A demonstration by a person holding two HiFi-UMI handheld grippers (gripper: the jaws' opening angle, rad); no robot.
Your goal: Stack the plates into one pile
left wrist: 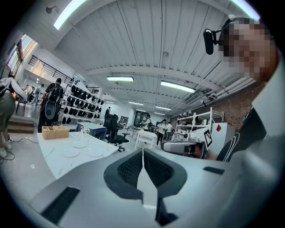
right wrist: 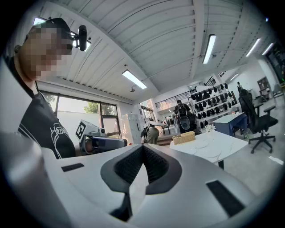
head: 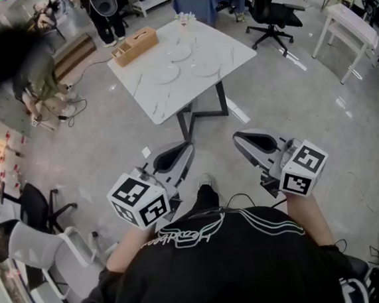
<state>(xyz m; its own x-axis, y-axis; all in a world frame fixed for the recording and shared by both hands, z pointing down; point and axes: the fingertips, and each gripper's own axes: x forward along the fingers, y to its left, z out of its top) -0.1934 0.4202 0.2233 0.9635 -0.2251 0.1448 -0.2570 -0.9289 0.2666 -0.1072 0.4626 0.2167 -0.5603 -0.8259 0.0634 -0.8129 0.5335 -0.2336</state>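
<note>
Head view: we hold the left gripper (head: pixel 171 157) near the body, jaws pressed together on nothing. Farther ahead, well apart from both tools, three plates (head: pixel 167 74) lie singly on the white table (head: pixel 147 95), none stacked. The right gripper (head: pixel 252 141) is likewise closed tight and empty.

Table (head: pixel 155 103) ahead. Three plates (head: pixel 166 74) lie apart on it, unstacked; basket (head: pixel 135 46) at its far left corner; chair (head: pixel 269 10) behind, to the right.
</note>
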